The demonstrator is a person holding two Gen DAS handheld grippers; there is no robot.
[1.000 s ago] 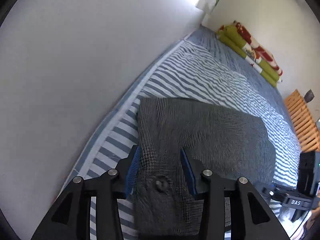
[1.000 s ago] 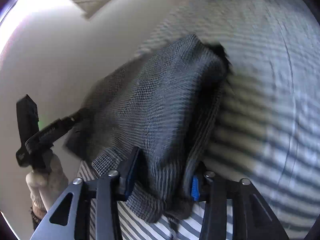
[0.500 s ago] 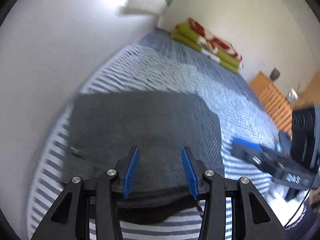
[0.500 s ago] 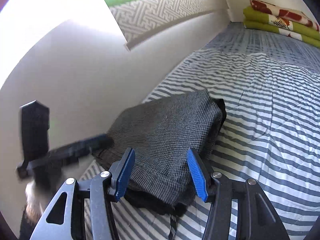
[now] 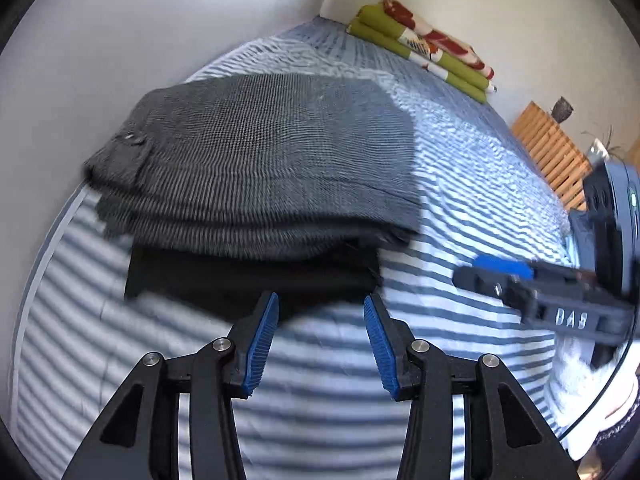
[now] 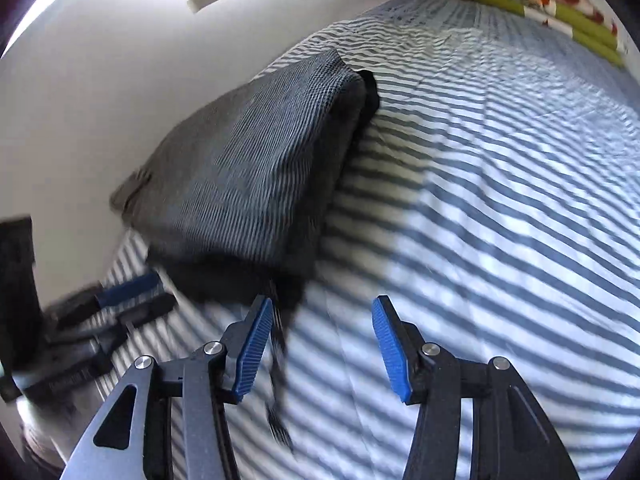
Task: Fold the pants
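Note:
The grey checked pants (image 5: 256,160) lie folded in a thick stack on the striped bed sheet (image 5: 460,168), with a black layer (image 5: 248,276) showing under the near edge. My left gripper (image 5: 320,312) hangs open just short of that edge, holding nothing. My right gripper (image 6: 322,312) is also open over bare sheet, its jaws closing a little with nothing between them. A black drawstring (image 6: 278,360) trails from the pants (image 6: 248,176) beside its left finger. Each gripper shows in the other's view: the right gripper (image 5: 492,276) and the left gripper (image 6: 128,296).
A white wall (image 5: 120,40) runs close behind the pants along the bed's edge. Folded green and red bedding (image 5: 424,52) lies at the bed's far end. A wooden slatted frame (image 5: 552,148) stands beyond the bed. Striped sheet (image 6: 500,200) stretches away on the right.
Both grippers have let go of the pants and drawn back off the stack. The pants now lie folded on the sheet ahead of them.

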